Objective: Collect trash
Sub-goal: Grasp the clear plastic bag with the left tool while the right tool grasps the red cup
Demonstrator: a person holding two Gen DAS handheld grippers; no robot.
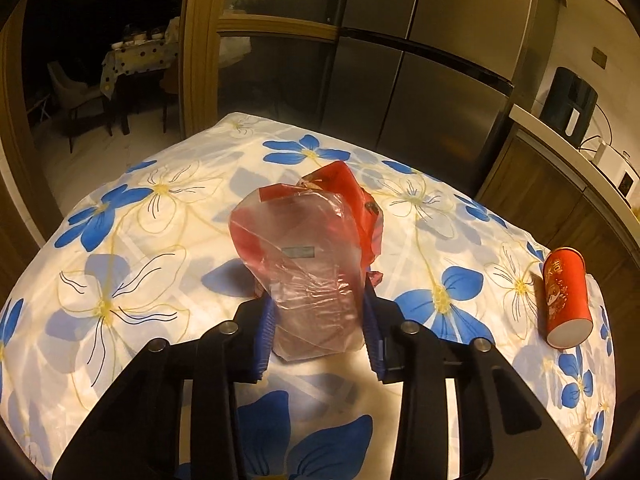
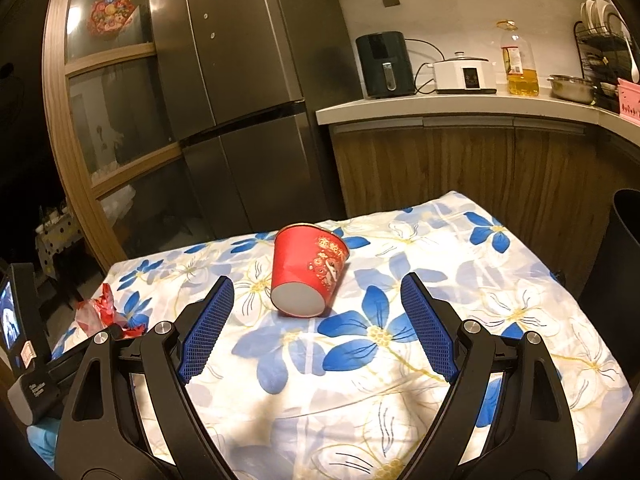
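A crumpled clear and red plastic wrapper (image 1: 304, 248) stands on the flowered tablecloth (image 1: 160, 240). My left gripper (image 1: 318, 298) is shut on its lower part, with both blue pads (image 1: 266, 332) pressed against its sides. A red paper cup (image 2: 308, 276) lies on its side, white base towards me; it also shows at the table's right edge as the cup (image 1: 566, 296). My right gripper (image 2: 316, 280) is open, its fingertips on either side of the cup's base and apart from it. The wrapper (image 2: 100, 312) shows at the far left of the right wrist view.
A steel fridge (image 2: 248, 100) stands behind the table. A counter (image 2: 460, 108) holds an air fryer (image 2: 386, 66), a white cooker (image 2: 464, 74) and an oil bottle (image 2: 520, 64). A dark bin (image 2: 624, 264) stands by the table's right edge.
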